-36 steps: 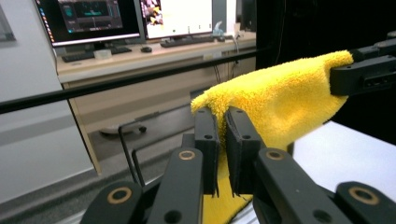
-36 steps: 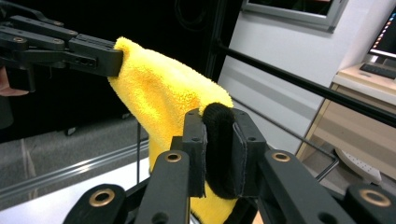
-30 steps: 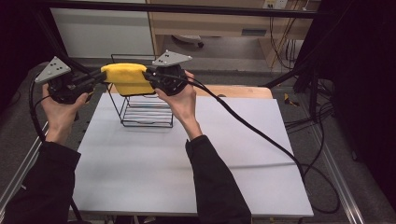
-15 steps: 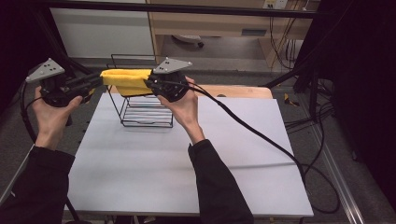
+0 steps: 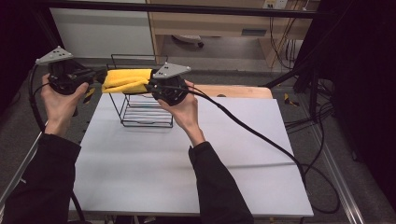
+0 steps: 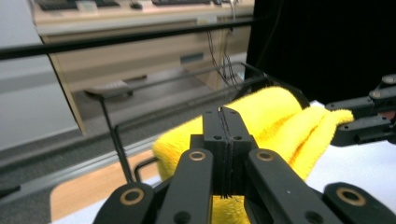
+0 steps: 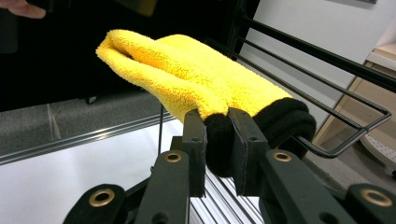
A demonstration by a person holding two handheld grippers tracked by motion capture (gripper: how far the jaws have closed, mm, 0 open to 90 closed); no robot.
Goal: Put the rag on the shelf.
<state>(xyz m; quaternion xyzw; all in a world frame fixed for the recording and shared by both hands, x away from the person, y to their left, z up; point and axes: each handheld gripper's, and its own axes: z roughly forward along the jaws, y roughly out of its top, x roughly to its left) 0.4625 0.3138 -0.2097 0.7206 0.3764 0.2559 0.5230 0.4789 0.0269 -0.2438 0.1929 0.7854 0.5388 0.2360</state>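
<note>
Gripping nothing that can be made out between its pads, the left gripper (image 5: pixel 95 74) sits at the far left of the high view, raised above the table's left edge in the person's left hand (image 5: pixel 58 100), with its grey three-cornered plate on top and its jaws pointing rightward at the yellow cloth (image 5: pixel 127 80). Its own view shows the two black jaws pressed flat together in front of the cloth's fuzzy pile; they have just been closing, and whether any fold of cloth is caught in them cannot be told. The cloth itself is stretched level between the two grippers, over the top of the black wire rack (image 5: pixel 142 114), which stands on the white table (image 5: pixel 187 177) toward its far left part. At the cloth's right end the right gripper (image 5: pixel 150 87), held in the right hand (image 5: pixel 184 109), points leftward, and its jaws are clamped on the cloth's black-trimmed edge (image 7: pixel 219 140), which bulges between the pads in the right gripper view. A thick black cable (image 5: pixel 261 137) trails from that gripper across the table to the right.
</note>
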